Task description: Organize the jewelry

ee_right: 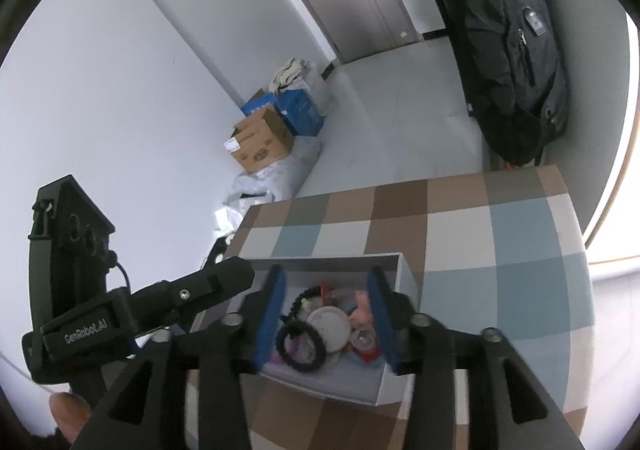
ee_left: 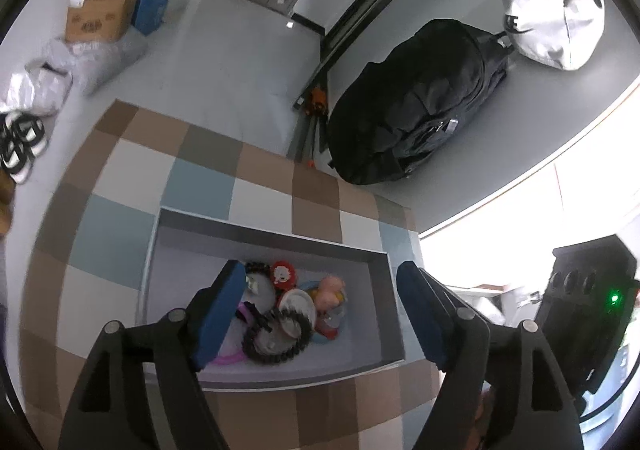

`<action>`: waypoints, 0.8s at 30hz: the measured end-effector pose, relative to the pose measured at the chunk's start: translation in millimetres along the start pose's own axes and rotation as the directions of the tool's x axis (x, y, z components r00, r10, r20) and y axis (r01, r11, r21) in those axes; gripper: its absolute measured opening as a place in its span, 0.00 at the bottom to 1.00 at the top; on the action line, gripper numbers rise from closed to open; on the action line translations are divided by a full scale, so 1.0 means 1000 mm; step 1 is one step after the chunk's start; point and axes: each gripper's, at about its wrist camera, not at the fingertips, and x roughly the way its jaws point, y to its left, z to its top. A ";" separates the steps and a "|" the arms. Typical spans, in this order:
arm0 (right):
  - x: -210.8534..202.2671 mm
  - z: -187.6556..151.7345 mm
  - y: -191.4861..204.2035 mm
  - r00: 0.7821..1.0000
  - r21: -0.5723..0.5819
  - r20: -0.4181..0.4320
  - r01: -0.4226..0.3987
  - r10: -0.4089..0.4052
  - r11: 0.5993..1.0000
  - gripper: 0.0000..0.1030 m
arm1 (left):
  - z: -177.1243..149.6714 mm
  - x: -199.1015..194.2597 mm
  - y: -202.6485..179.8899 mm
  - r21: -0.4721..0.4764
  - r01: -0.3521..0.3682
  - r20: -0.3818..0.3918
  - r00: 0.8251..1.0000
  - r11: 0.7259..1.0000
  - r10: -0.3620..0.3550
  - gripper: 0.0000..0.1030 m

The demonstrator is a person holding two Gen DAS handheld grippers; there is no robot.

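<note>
Two tools, left (ee_left: 320, 314) and right (ee_right: 326, 320), gape empty over one box (ee_left: 276, 238).

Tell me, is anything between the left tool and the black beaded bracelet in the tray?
Nothing visible blocks it. The left tool hangs open above the grey tray, and the black beaded bracelet lies on top of the pile, beside a white round piece. Only the tray walls surround it.

The left gripper (ee_left: 320, 302) hangs wide open over a grey tray (ee_left: 276, 238) on checkered cloth (ee_left: 120, 178), a black beaded bracelet (ee_left: 280, 346) lying between its blue fingers (ee_left: 218, 314).
</note>
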 end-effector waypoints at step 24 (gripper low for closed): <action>-0.035 -0.008 0.007 0.994 -0.093 0.090 0.070 -0.061 0.993 1.00 | -0.012 -0.027 -0.017 0.151 -0.273 0.176 0.953 0.950 0.246 0.74</action>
